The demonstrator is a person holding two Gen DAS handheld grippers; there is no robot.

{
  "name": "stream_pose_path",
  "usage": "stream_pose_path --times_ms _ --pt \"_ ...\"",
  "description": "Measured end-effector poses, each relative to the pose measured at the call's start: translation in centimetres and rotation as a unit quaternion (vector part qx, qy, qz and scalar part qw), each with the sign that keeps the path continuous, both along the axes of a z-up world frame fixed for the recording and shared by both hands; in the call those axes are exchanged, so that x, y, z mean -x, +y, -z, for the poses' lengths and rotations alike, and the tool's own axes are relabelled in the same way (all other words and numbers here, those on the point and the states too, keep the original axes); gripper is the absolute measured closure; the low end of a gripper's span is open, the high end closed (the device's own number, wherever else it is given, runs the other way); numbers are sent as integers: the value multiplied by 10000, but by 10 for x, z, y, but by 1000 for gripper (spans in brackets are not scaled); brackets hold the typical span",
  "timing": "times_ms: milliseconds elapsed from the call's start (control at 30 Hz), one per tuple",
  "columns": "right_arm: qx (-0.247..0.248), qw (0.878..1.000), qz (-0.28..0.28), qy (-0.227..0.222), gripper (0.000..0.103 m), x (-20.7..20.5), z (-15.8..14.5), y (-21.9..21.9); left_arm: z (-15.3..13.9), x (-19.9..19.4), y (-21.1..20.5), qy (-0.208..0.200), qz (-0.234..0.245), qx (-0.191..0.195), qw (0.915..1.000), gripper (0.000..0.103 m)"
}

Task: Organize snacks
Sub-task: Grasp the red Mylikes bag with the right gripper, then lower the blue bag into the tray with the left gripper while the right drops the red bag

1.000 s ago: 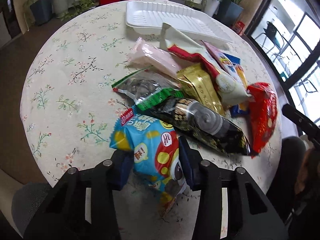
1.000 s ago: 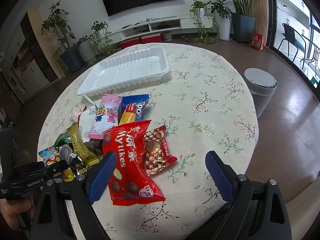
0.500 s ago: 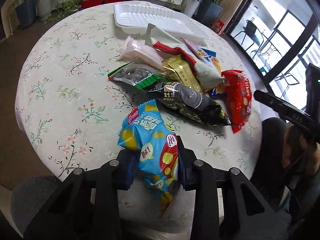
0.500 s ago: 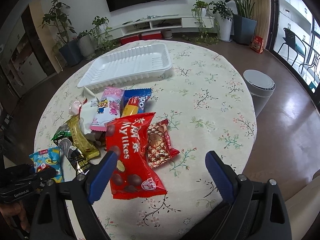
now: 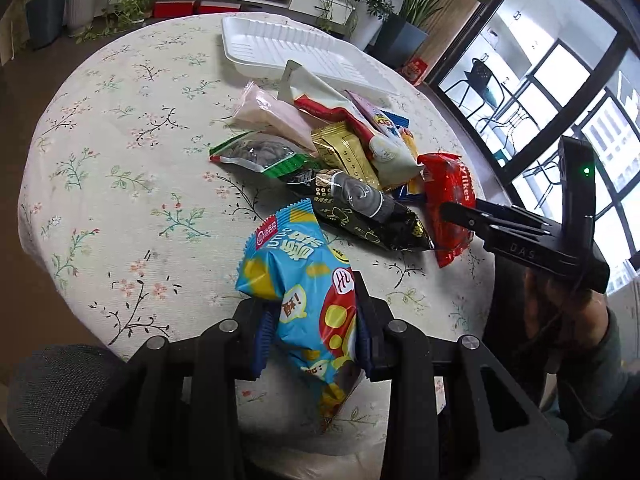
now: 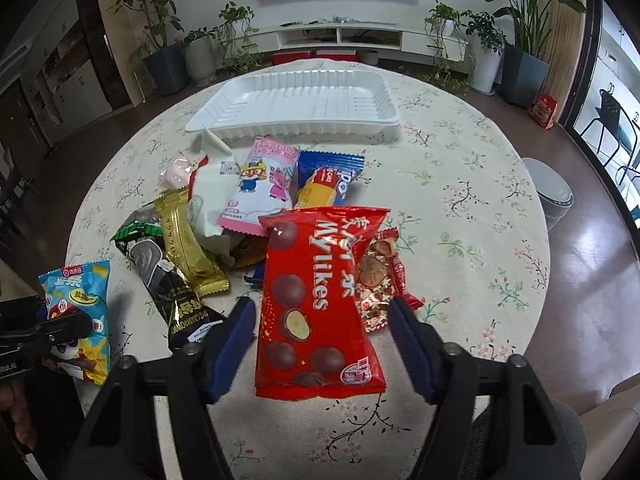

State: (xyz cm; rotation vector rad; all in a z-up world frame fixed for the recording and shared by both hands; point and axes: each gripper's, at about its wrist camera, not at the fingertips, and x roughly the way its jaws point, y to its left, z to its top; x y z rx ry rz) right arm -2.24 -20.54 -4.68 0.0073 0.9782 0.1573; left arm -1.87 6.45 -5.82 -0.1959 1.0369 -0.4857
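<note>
My left gripper point(image 5: 310, 328) is shut on a blue and yellow snack bag point(image 5: 304, 280) and holds it above the near table edge; the bag also shows in the right wrist view point(image 6: 78, 312). My right gripper point(image 6: 322, 320) is open, its jaws either side of the red Mylikes bag point(image 6: 320, 300), not touching it. The red bag also shows in the left wrist view point(image 5: 450, 196). Several other snack packs lie in a pile point(image 6: 240, 200). A white tray point(image 6: 300, 108) stands empty at the far side.
The round table has a floral cloth point(image 6: 460, 208). A grey bin point(image 6: 554, 196) stands on the floor to the right. Plants and a TV shelf line the far wall. A grey chair point(image 5: 52, 392) is near the left gripper.
The left gripper lifted the blue snack bag clear of the pile toward the near edge. The right gripper moved forward over the red Mylikes bag and narrowed its jaws.
</note>
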Motion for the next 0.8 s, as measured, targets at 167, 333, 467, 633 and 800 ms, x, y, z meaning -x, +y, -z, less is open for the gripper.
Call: stream_pose_path --times_ms 167,333,467,633,800 --pt "-23 9999 -99 -28 61 4 1 0 0 0 0 -11 5 38 10000 72" --pt "-222 9996 -180 -62 74 8 -3 -2 -3 2 1 -14 16 154 9999 72" --pt "-479 9986 -172 -133 77 14 -11 -8 -8 3 5 -37 10 297 9996 72" --pt "-900 9956 -181 -178 77 18 -23 -15 -14 3 9 -71 21 458 9989 72" --pt "-1166 9928 -258 -106 77 24 -28 -18 -17 3 11 -56 50 562 9984 72"
